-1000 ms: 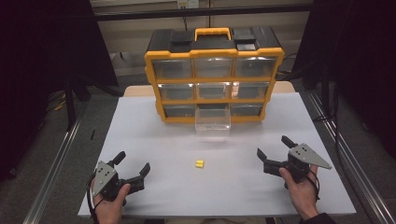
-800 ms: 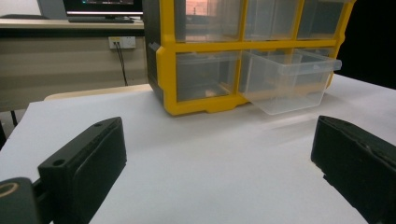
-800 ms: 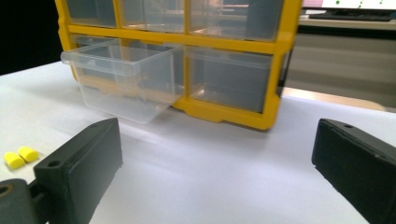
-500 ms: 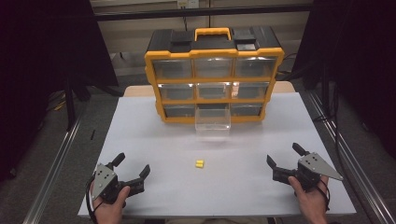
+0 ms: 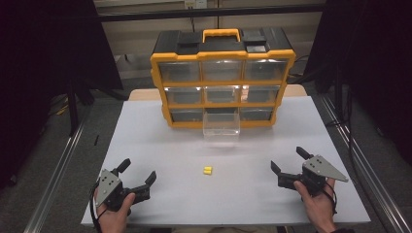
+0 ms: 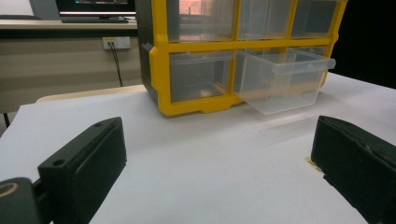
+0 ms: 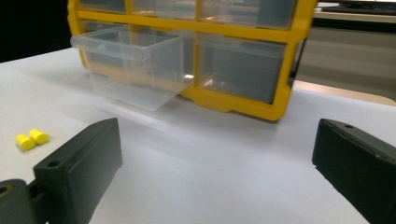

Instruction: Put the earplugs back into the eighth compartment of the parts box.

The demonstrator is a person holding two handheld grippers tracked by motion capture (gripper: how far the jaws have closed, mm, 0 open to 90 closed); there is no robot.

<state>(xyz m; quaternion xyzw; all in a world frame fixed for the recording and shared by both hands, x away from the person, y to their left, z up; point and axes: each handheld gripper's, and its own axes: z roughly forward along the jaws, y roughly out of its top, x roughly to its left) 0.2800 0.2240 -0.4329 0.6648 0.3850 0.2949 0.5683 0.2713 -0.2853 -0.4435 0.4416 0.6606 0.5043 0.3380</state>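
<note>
A yellow and black drawer cabinet (image 5: 221,80) stands at the back of the white table (image 5: 160,141). Its bottom middle clear drawer (image 5: 221,125) is pulled out; it also appears as the clear drawer (image 6: 282,79) and clear drawer (image 7: 135,70). Two small yellow plugs (image 5: 207,170) lie side by side mid-table, also seen as yellow plugs (image 7: 31,138). My left gripper (image 5: 137,175) rests at the front left, open, holding nothing. My right gripper (image 5: 288,161) sits at the front right, open, nothing between its jaws.
Metal rails (image 5: 56,170) run along both sides of the table. Dark curtains stand to the left and right. A wall socket (image 6: 117,42) and a desk with a monitor lie behind the cabinet.
The right gripper drew back toward the front right edge half a second ago, then shifted slightly left again. The left gripper stayed almost still.
</note>
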